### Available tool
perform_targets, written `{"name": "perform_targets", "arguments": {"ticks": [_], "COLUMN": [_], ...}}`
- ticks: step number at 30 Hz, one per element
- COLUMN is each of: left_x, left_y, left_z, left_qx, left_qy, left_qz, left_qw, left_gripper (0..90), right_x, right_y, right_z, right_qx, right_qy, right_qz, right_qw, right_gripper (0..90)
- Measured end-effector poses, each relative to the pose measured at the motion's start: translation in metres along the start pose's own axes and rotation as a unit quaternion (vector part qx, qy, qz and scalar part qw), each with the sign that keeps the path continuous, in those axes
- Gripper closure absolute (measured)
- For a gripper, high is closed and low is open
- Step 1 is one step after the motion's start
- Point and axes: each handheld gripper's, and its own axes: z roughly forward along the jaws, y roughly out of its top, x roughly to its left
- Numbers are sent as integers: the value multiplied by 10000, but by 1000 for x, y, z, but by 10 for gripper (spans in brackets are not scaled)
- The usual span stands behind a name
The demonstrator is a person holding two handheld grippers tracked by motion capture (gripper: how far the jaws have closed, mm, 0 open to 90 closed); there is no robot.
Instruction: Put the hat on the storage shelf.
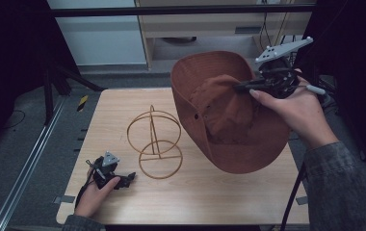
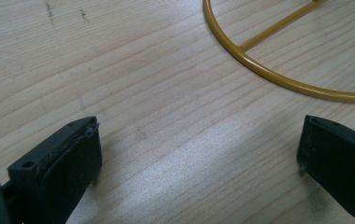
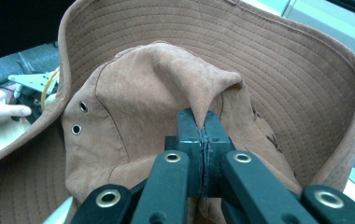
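Note:
A brown wide-brimmed hat (image 1: pixel 229 110) hangs tilted over the table's right half, held up by a pinch of its crown. My right gripper (image 1: pixel 239 87) is shut on that crown fabric (image 3: pixel 203 100), jaws pressed together with the cloth between them. A gold wire stand (image 1: pixel 154 142), two rings on a post, stands upright at mid-table, left of the hat. My left gripper (image 1: pixel 132 178) rests on the table near the front left corner, open, with bare wood between its jaws (image 2: pixel 199 154). The stand's base ring (image 2: pixel 278 77) lies just ahead of it.
The light wooden table (image 1: pixel 195 197) ends close to the left hand at the front edge. A metal rail (image 1: pixel 27 163) runs along the floor to the left. A cabinet (image 1: pixel 210 29) stands behind the table.

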Motion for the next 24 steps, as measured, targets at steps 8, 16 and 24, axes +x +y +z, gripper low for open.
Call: {"name": "perform_targets", "arguments": {"ticks": [8,16,24], "left_x": [0,0,0], "left_y": [0,0,0], "left_z": [0,0,0], "left_qx": [0,0,-8], "left_qy": [0,1,11], "left_qz": [-1,2,-1], "left_qw": [10000,10000,10000], "left_gripper": [0,0,0], "right_x": [10,20,35], "right_y": [18,36,53], "right_z": [4,15,23], "right_qx": [-163,-280,-379], "right_qy": [39,147,284], "right_qz": [-87,-145,-248], "right_qw": [9998,9994,9986], "right_gripper": [893,893,893]}}
